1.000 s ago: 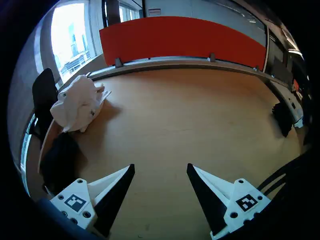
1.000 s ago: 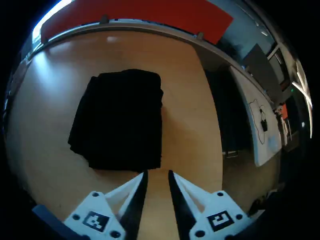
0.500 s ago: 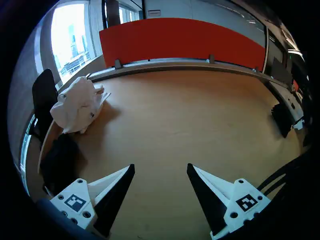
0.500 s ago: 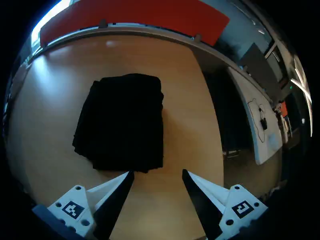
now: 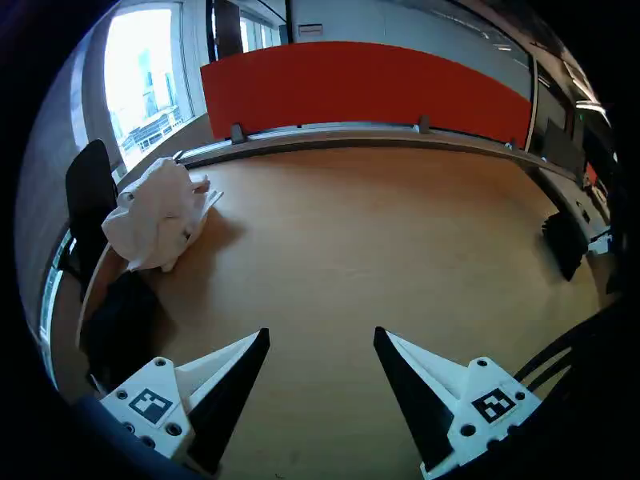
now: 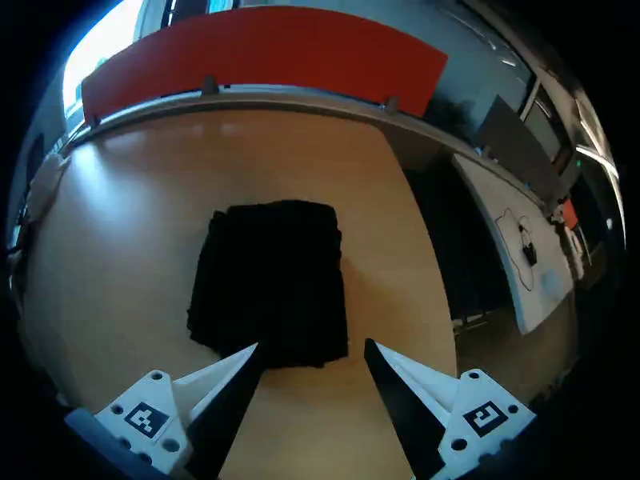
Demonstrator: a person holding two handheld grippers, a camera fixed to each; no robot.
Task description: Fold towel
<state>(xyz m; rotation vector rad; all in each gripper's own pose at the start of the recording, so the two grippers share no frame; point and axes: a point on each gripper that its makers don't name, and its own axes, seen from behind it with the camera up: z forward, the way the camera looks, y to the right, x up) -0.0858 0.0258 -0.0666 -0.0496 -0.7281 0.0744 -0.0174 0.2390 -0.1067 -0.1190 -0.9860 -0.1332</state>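
A black towel [image 6: 272, 280], folded into a neat rectangle, lies flat on the wooden table [image 6: 136, 216] in the right gripper view. My right gripper [image 6: 312, 352] hovers open just above the towel's near edge, nothing between its fingers. The same towel [image 5: 565, 240] appears as a dark shape at the far right of the left gripper view. My left gripper [image 5: 320, 336] stands open over bare table [image 5: 360, 232], far from the towel.
A crumpled white cloth [image 5: 156, 212] sits at the table's left end beside a black chair [image 5: 86, 192]. A red divider panel [image 5: 360, 84] runs along the table's far edge. To the right of the table is a white desk [image 6: 520, 256] with cables.
My right gripper opened from nearly shut and drew back and up from the towel, which now looks smaller and farther. The left gripper barely moved.
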